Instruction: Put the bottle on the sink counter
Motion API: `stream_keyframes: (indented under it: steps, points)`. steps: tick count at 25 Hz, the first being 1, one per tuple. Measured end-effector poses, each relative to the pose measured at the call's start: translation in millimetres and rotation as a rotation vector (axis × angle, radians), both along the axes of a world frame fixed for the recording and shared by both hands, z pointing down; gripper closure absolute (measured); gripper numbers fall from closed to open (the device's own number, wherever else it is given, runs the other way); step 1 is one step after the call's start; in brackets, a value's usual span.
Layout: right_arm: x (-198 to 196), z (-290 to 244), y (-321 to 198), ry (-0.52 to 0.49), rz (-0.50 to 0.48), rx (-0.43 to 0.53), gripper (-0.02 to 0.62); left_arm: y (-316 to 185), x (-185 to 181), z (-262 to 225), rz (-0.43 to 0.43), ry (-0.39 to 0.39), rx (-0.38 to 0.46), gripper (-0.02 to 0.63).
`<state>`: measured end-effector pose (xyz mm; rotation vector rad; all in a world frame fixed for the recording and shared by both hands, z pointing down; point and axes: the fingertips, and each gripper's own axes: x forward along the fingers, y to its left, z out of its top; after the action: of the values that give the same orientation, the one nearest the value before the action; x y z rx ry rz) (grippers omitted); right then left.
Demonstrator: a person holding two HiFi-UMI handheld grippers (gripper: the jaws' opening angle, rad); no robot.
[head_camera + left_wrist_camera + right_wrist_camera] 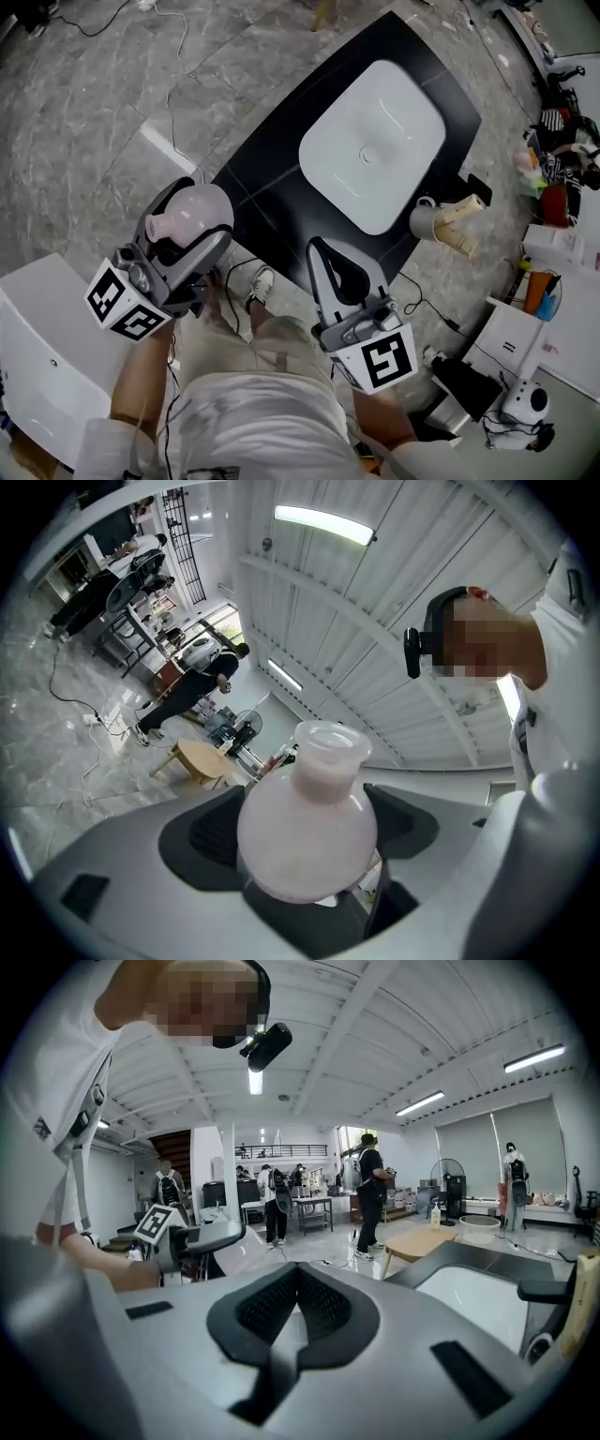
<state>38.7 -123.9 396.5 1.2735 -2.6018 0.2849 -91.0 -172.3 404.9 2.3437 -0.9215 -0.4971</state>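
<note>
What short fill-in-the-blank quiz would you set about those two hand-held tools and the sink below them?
1. The left tool is clamped on a round bottle whose colour is pale ____.
2. The right tool has its jaws together and holds ____.
3. The basin set into the black sink counter is ____ in colour.

Missing words: pink; nothing; white.
</note>
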Motion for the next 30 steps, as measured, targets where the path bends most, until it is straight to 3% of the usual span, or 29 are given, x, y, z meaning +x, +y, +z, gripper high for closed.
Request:
stream_keyframes:
  steps: [17, 26, 30]
  points:
    - [11, 62, -24, 0.001, 0.028, -0.065, 0.584, -25, 37, 109, 0.08, -0.176, -0.075, 0.207]
    - [14, 81, -18, -0.012, 0.038, -0.092, 0.584, -25, 53, 128, 0.115, -0.288, -0.068, 0.207]
    - [15, 78, -17, -0.019, 0.039, -0.085, 0.584, -25, 54, 133, 0.116, -0.381, -0.055, 0.207]
